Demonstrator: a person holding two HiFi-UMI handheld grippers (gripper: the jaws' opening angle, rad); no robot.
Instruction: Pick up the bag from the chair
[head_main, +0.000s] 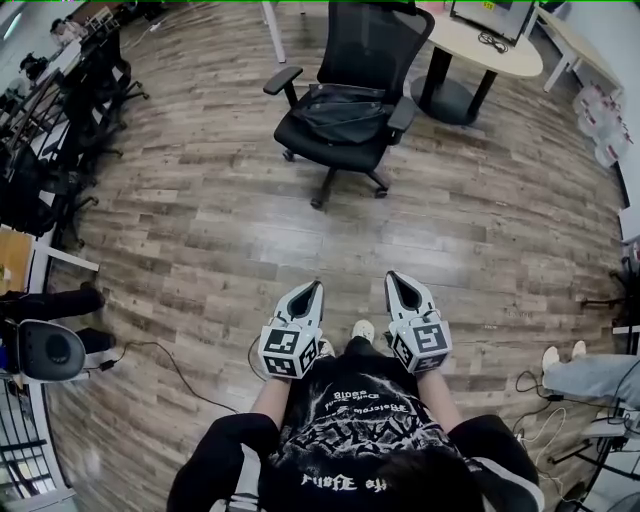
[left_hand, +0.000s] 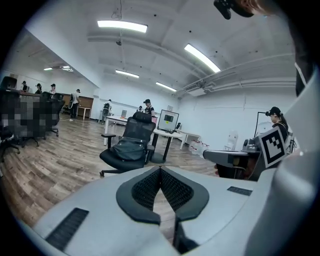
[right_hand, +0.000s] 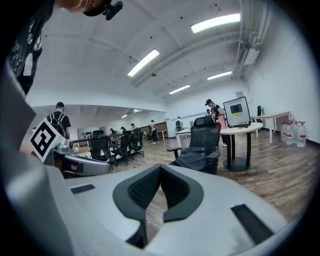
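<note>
The black bag (head_main: 345, 113) lies on the seat of the black office chair (head_main: 375, 45), across the wood floor (head_main: 220, 220) and well apart from both grippers. The left gripper (head_main: 308, 298) and right gripper (head_main: 402, 291) are held side by side near the person's body, each with its jaws closed tip to tip and holding nothing. A round tabletop (head_main: 490, 55) stands just beside the chair

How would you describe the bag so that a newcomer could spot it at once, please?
Find the round table with a monitor at the room's far side. Beside it stands a lone black mesh office chair; the bag is the dark, slumped, soft shape lying on its seat, between the armrests.
</note>
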